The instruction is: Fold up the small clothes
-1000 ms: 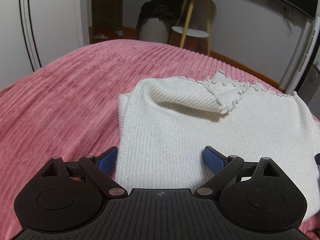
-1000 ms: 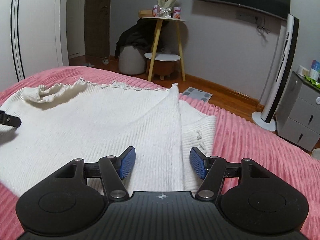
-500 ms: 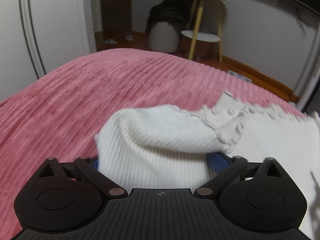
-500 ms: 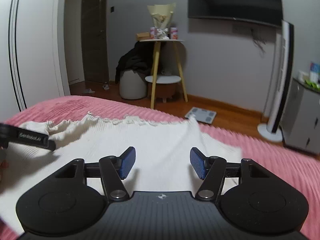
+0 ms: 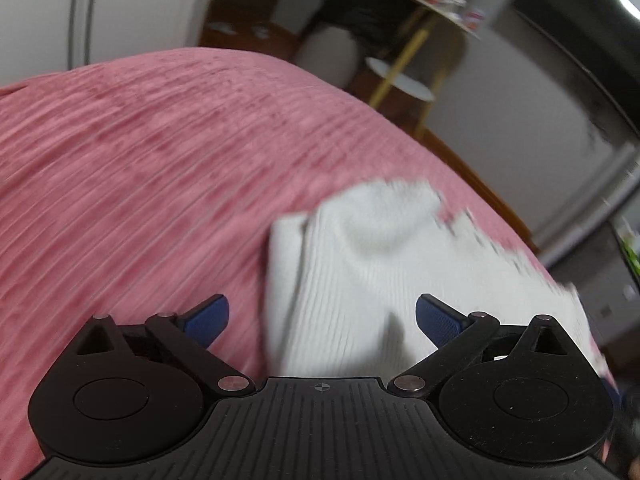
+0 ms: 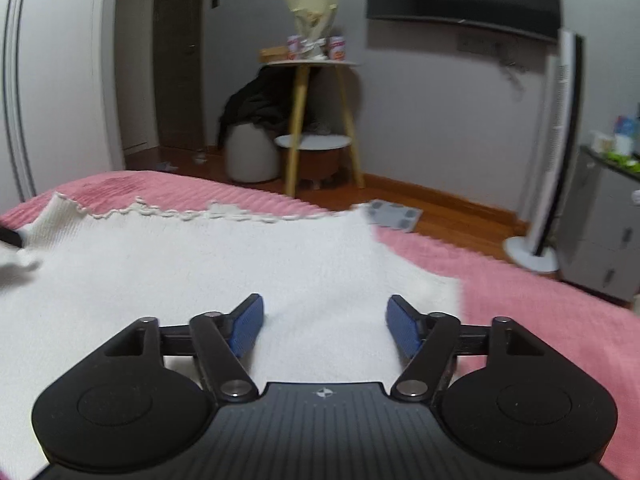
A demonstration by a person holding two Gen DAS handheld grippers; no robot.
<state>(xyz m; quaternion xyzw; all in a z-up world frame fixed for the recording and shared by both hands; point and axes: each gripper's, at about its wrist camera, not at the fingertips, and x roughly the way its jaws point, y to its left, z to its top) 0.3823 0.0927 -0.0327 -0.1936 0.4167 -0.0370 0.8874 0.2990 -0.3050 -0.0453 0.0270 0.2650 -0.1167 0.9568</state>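
1. Left claw [image 5: 322, 316] is spread wide with nothing in it; the white top [image 5: 384, 280] sits blurry at lower right of centre on the pink bedspread [image 5: 140, 168].
2. Right claw [image 6: 324, 326] is wide too and empty, with the top [image 6: 208, 264] lying flat across the lower left.

1. The white ribbed knit top [image 6: 208, 264] is lying spread flat on the pink bedspread, its scalloped trim running along the far edge at twelve o'clock.
2. In my left view, the top's [image 5: 360, 264] near-left portion is lying doubled over itself, blurred.
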